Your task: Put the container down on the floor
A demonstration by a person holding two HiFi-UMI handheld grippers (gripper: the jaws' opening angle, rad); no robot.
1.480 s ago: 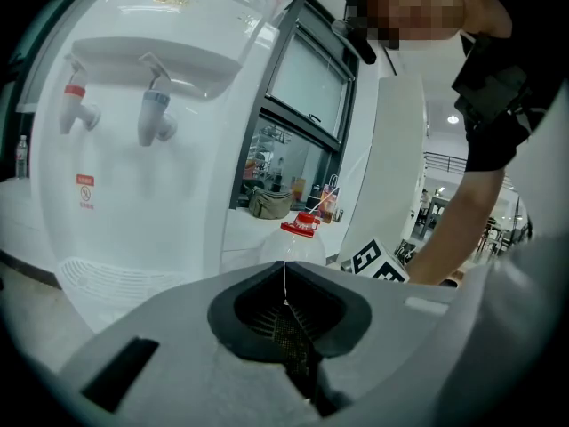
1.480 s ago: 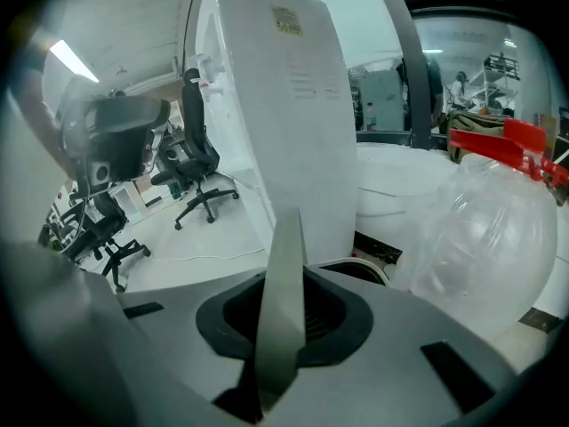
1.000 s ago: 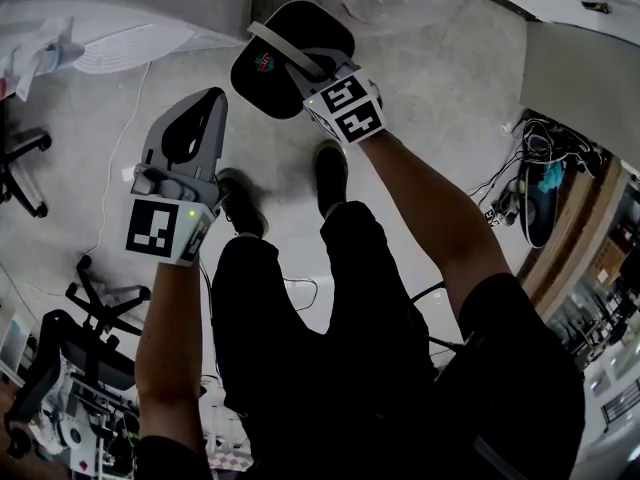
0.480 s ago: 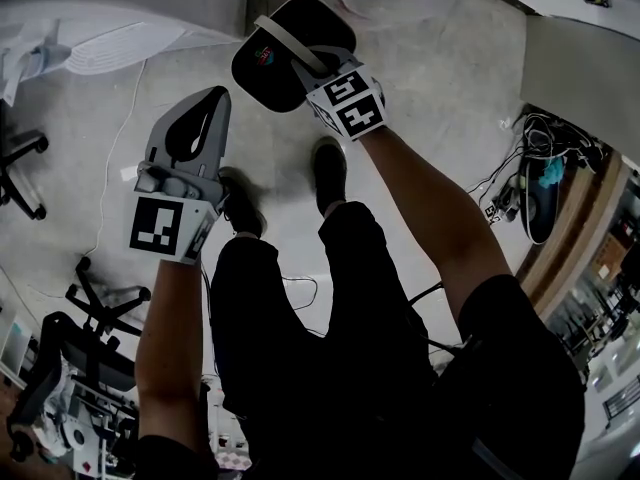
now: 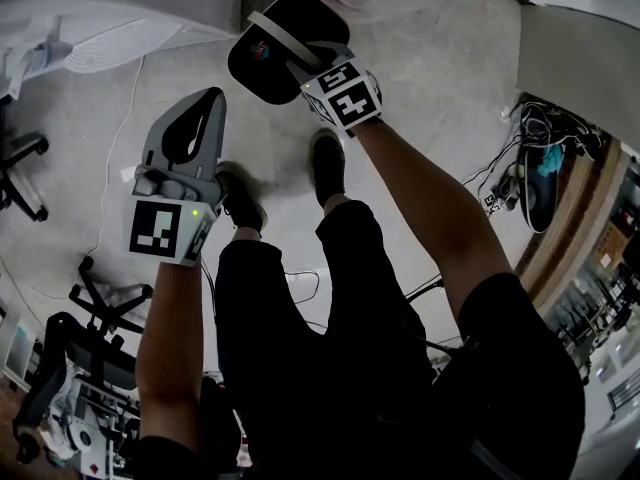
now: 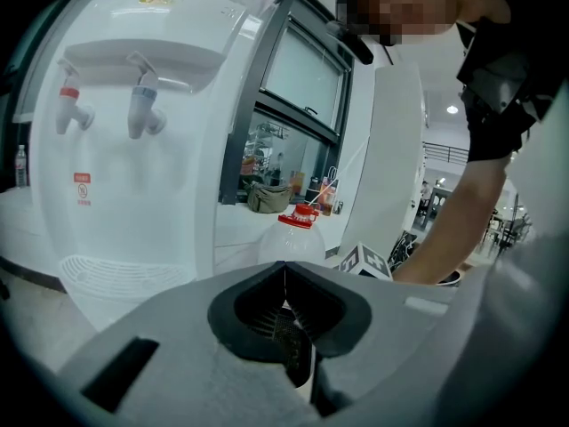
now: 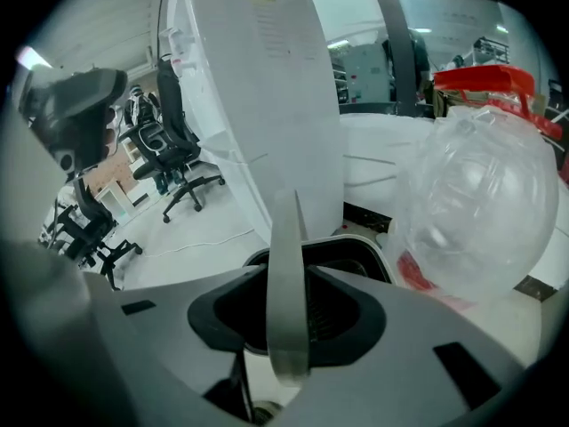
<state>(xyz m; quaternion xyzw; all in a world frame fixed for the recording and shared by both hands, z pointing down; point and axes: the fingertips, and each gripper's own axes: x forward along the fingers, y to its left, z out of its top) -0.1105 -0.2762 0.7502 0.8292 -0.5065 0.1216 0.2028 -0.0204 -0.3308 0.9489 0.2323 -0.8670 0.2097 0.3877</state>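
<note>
Container (image 5: 255, 68) black, hanging by its grey handle (image 7: 286, 265), your right hand-held gripper (image 7: 289, 323) clamped on that handle, floor (image 5: 430, 78) beneath, your left hand-held gripper (image 6: 286, 302) closed, empty.

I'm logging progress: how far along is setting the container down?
Done: the right gripper is shut on the container's handle. In hand: the container hangs from it, apparently above the floor. The left gripper is shut, empty. Left: lower it to the floor and let go.
</note>
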